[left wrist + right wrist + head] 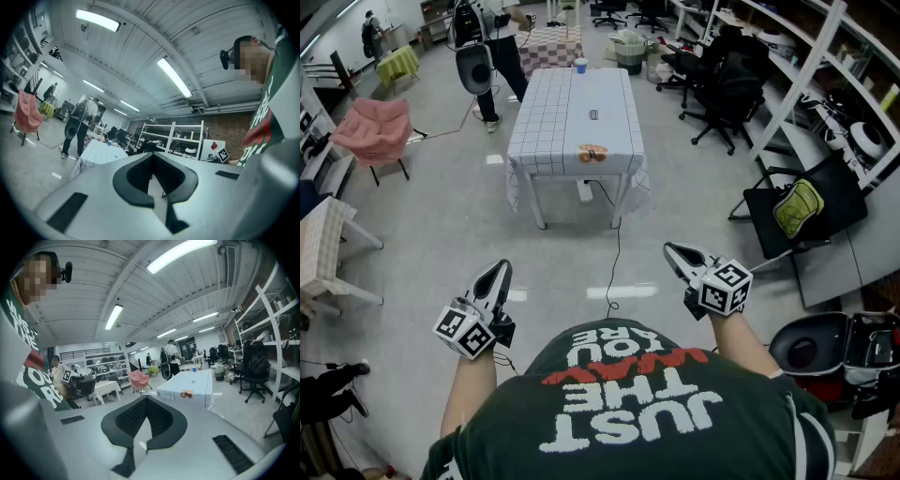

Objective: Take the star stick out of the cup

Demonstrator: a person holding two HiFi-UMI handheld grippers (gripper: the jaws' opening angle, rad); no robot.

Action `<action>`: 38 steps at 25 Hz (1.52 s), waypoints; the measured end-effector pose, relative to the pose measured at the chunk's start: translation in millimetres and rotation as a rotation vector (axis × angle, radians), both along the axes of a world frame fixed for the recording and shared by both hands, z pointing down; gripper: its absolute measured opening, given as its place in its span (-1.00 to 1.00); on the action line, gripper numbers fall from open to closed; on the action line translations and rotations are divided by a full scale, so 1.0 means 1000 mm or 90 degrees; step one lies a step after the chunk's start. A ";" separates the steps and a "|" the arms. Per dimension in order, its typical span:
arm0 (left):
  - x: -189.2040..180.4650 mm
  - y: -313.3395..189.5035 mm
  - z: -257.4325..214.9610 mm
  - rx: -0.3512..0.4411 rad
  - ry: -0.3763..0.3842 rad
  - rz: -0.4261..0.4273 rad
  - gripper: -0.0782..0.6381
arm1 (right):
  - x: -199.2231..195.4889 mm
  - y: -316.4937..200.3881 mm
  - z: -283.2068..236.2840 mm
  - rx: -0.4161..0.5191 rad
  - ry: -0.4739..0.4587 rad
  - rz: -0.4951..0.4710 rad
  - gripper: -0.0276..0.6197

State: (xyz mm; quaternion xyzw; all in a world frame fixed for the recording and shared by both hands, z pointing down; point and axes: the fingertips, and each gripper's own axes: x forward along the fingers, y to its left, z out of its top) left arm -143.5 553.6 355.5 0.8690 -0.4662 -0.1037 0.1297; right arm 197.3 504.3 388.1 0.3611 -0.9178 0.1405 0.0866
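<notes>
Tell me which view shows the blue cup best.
Head view: the cup stands at the far end of the table, small but clear, seen from above. Right gripper view shows the cup only as a blue speck; left gripper view, an even fainter speck. No view resolves a stick in it.

In the upper middle of the head view, the tabletop (548, 112), draped in a white grid-lined cloth (572, 169), carries a blue cup (581, 65) at its far end, a small dark item (593, 114) near its centre and an orange object (592, 153) by its near edge.
</notes>
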 end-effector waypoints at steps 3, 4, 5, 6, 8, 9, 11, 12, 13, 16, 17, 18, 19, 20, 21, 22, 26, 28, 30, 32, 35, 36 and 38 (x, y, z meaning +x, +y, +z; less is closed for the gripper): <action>0.001 0.001 0.002 -0.001 0.002 0.000 -0.76 | 0.000 0.000 0.002 -0.003 0.000 -0.002 -0.82; 0.002 0.001 0.002 -0.002 0.002 -0.001 -0.76 | 0.001 0.001 0.002 -0.003 0.001 -0.002 -0.82; 0.002 0.002 0.002 -0.002 0.003 -0.001 -0.76 | 0.001 0.001 0.002 -0.004 0.002 -0.003 -0.82; 0.003 0.002 0.001 -0.003 0.003 -0.001 -0.76 | 0.002 0.001 0.001 -0.004 0.002 -0.004 -0.82; 0.006 0.002 0.001 0.001 0.002 0.003 -0.76 | 0.004 0.000 -0.001 -0.004 0.003 -0.005 -0.82; 0.007 0.001 0.001 0.003 0.000 0.007 -0.76 | 0.004 -0.001 -0.001 -0.004 0.003 -0.006 -0.82; 0.010 -0.001 0.001 0.004 0.000 0.010 -0.76 | 0.006 -0.003 -0.003 -0.003 0.004 -0.007 -0.82; 0.011 -0.002 0.002 0.006 -0.001 0.013 -0.76 | 0.006 -0.003 -0.003 -0.002 0.005 -0.008 -0.82; 0.012 -0.002 0.002 0.007 -0.002 0.015 -0.76 | 0.007 -0.004 -0.003 -0.002 0.006 -0.008 -0.82; 0.018 -0.005 0.003 0.004 -0.001 0.015 -0.76 | 0.011 -0.007 -0.005 0.000 -0.003 -0.007 -0.82; 0.020 -0.007 0.003 0.001 0.000 0.014 -0.76 | 0.013 -0.009 -0.006 0.000 -0.008 -0.007 -0.82; 0.022 -0.009 0.002 0.000 0.001 0.013 -0.76 | 0.014 -0.010 -0.006 0.001 -0.012 -0.008 -0.82; 0.025 -0.011 0.002 0.000 0.000 0.014 -0.76 | 0.016 -0.011 -0.007 0.002 -0.015 -0.011 -0.82; 0.029 -0.013 0.001 0.003 -0.002 0.017 -0.76 | 0.018 -0.011 -0.007 0.003 -0.016 -0.016 -0.82; 0.034 -0.015 0.000 0.007 -0.006 0.021 -0.76 | 0.021 -0.010 -0.008 0.004 -0.017 -0.021 -0.82; 0.041 -0.017 -0.002 0.009 -0.010 0.025 -0.76 | 0.025 -0.009 -0.008 0.006 -0.016 -0.027 -0.82; 0.077 -0.024 -0.005 0.013 -0.009 0.031 -0.76 | 0.054 -0.007 -0.012 0.013 -0.014 -0.042 -0.82; 0.097 -0.027 -0.006 0.014 -0.008 0.034 -0.76 | 0.073 -0.008 -0.012 0.014 -0.015 -0.046 -0.82; 0.118 -0.030 -0.008 0.012 -0.004 0.034 -0.76 | 0.092 -0.010 -0.010 0.014 -0.016 -0.050 -0.82; 0.136 -0.033 -0.007 0.008 0.001 0.034 -0.76 | 0.111 -0.012 -0.007 0.010 -0.016 -0.052 -0.82; 0.158 -0.039 -0.004 -0.002 0.003 0.035 -0.76 | 0.132 -0.016 0.001 0.004 -0.014 -0.059 -0.82; 0.163 -0.042 -0.003 -0.006 0.001 0.035 -0.76 | 0.137 -0.019 0.004 0.002 -0.013 -0.060 -0.82; 0.171 -0.049 -0.002 -0.009 -0.005 0.038 -0.76 | 0.144 -0.026 0.011 -0.006 -0.017 -0.058 -0.82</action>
